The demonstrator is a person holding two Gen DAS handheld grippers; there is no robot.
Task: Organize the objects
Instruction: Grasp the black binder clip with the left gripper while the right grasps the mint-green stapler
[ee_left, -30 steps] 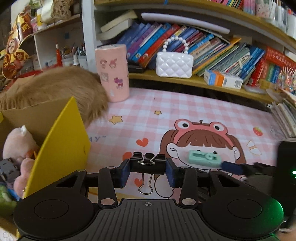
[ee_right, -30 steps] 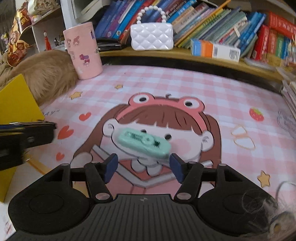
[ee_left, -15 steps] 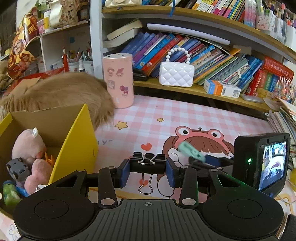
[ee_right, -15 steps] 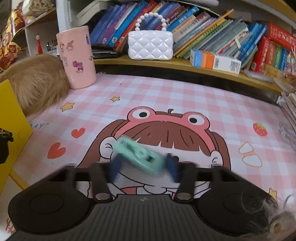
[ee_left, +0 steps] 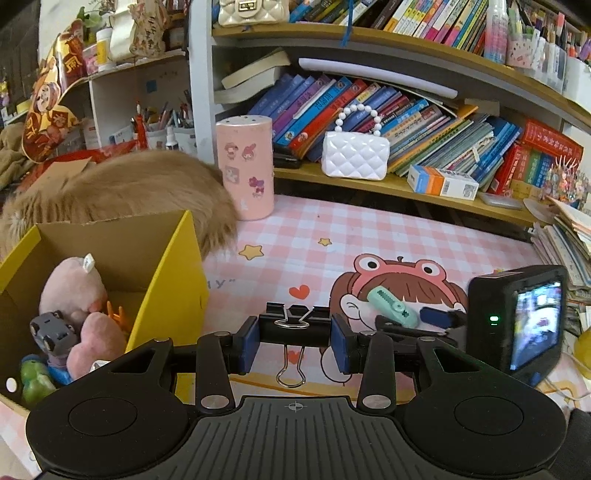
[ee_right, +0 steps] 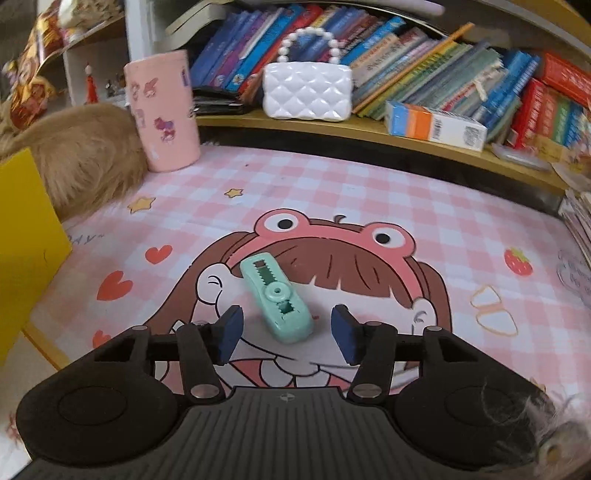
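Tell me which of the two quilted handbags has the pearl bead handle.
The white handbag on the lower shelf, in front of the books. The cream handbag on the upper shelf has a gold clasp instead.

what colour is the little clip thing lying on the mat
Mint green, with a toothed slot and a round knob: the clip shows best in the right wrist view, on the cartoon mat.

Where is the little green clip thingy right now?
The mint-green clip lies on the pink mat, on the cartoon girl's face, between the open right gripper's fingers in the right wrist view.

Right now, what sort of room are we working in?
Probably a child's bedroom or study corner: crowded shelves of colourful books, a pink checked cartoon desk mat, and a yellow cardboard box of plush toys.
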